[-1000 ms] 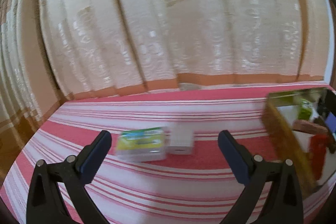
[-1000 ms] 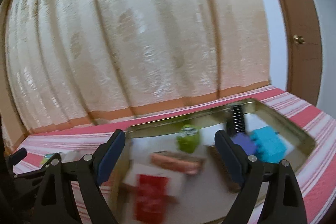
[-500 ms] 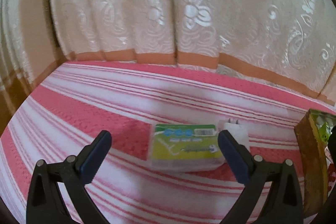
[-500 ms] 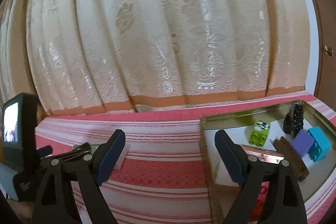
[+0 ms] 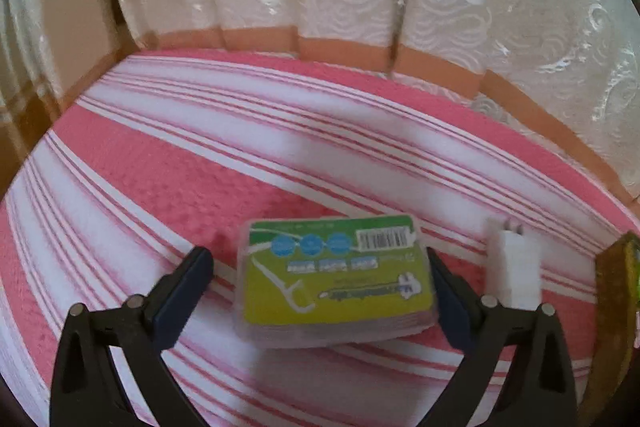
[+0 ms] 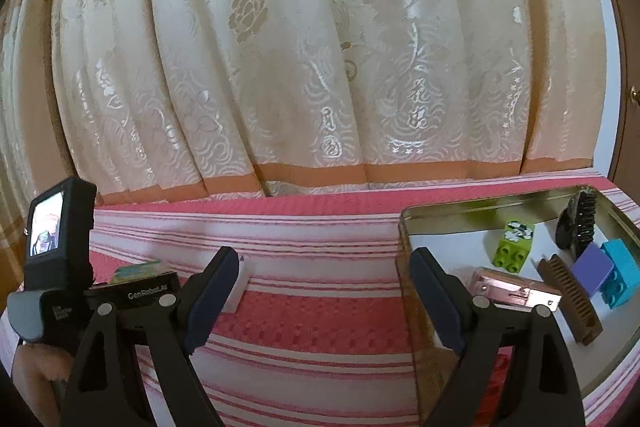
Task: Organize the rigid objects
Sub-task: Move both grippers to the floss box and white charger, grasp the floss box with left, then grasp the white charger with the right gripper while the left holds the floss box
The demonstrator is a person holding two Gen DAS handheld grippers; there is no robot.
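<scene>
Two grippers over a pink-and-white striped cloth [image 5: 168, 187], both with jaws spread wide and holding nothing.

Seen from the left wrist, the left gripper [image 5: 320, 291] points down at a clear floss-pick box [image 5: 338, 277] with a green and yellow label; the box lies flat on the cloth between the two blue pads, which stand apart from its sides, the right one close. A white plug adapter [image 5: 514, 273] lies just right of the box, outside the jaws. Seen from the right wrist, the right gripper [image 6: 322, 297] hangs above bare cloth, with a gold tin tray [image 6: 480, 207] at right. Inside the tray lie a green brick [image 6: 514, 247], a black comb [image 6: 580, 223], a brown comb [image 6: 570, 297], a purple block [image 6: 592, 271], a blue brick [image 6: 620, 273] and a pink metallic case [image 6: 516, 289].
</scene>
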